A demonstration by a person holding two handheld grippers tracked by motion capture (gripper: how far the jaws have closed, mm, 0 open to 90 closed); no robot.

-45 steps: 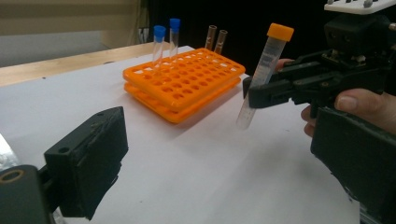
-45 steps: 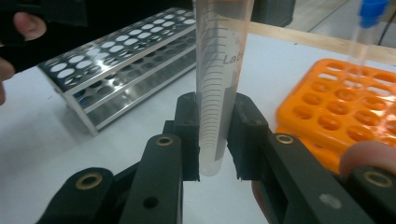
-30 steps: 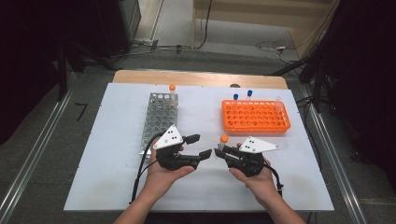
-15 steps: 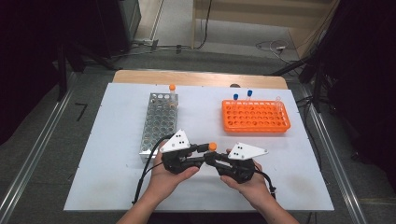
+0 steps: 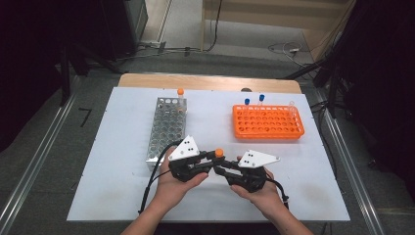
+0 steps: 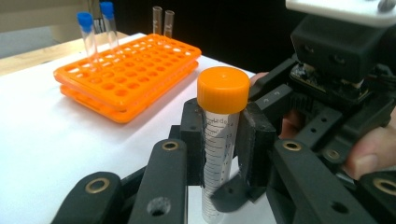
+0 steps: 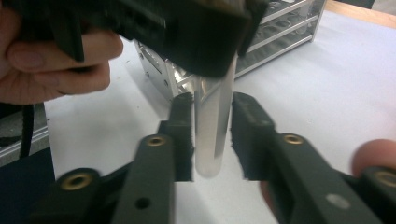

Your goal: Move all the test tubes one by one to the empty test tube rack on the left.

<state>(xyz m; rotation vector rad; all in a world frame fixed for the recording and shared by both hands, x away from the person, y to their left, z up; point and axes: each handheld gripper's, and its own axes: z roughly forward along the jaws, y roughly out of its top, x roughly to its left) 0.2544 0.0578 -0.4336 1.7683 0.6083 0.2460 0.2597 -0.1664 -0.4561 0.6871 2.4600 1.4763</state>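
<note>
A clear tube with an orange cap (image 6: 219,135) stands upright between the two grippers, just above the white table near its front edge. In the left gripper view, my left gripper (image 6: 222,149) is shut on the tube below the cap. In the right gripper view, my right gripper (image 7: 212,140) straddles the tube's lower end (image 7: 212,116). Its jaws have just been opening, and thin gaps show beside the pads. From above, the left gripper (image 5: 211,164) and right gripper (image 5: 221,169) meet tip to tip under the orange cap (image 5: 219,153).
A metal rack (image 5: 166,127) stands left of centre with one orange-capped tube (image 5: 180,93) at its far end. An orange rack (image 5: 267,121) at the right holds blue-capped tubes (image 5: 247,102) along its far edge. Bare white table (image 5: 318,196) lies around the hands.
The two grippers were apart, with the tube in the right one. They have come together at the middle, and the left jaws have closed on the tube.
</note>
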